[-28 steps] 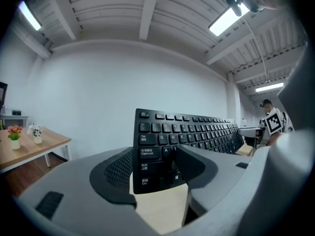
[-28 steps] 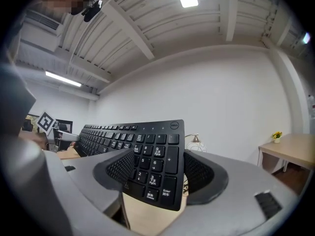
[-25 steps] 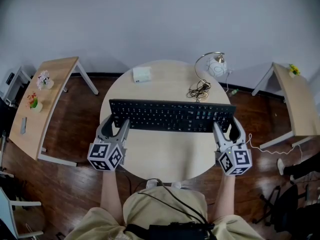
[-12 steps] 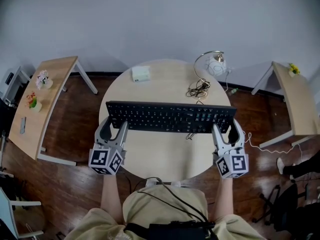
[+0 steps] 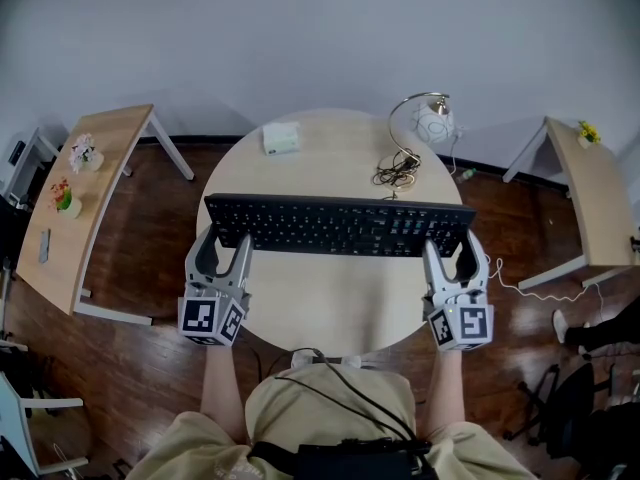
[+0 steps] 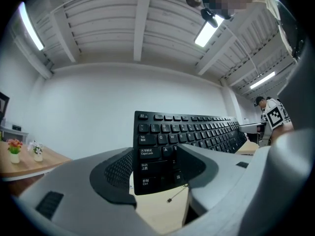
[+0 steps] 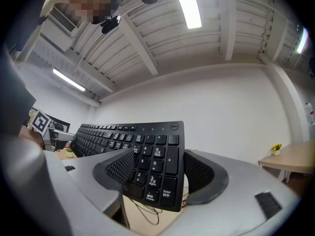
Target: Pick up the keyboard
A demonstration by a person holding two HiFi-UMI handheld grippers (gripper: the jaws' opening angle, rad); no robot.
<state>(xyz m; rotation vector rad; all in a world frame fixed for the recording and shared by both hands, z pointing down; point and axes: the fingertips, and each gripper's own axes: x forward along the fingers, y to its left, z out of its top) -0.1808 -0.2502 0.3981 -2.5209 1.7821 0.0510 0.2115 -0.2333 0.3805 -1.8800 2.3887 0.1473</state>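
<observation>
Two grippers hold the keyboard (image 5: 335, 226) by its short ends at frame centre, just above the round table (image 5: 330, 313).
Likely light, stiff plastic with slick keys, so it could twist or slip. Left gripper (image 5: 225, 248) grasps the left end, though its jaws have just been opening slightly. Right gripper (image 5: 451, 252) is clenched on the numpad end. End grips suit it.

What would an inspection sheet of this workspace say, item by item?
surface: round table, light wooden top.
job's things: black keyboard, each end between a gripper's jaws, seemingly raised off the table.
clutter: white box and desk lamp at the far edge.
grippers: left gripper shut on the keyboard's left end, jaws just been opening slightly; right gripper shut on the number-pad end.
cables: coiled cable beside the lamp; white cable on the floor.
surroundings: side table with flower pots at left, another side table at right.
</observation>
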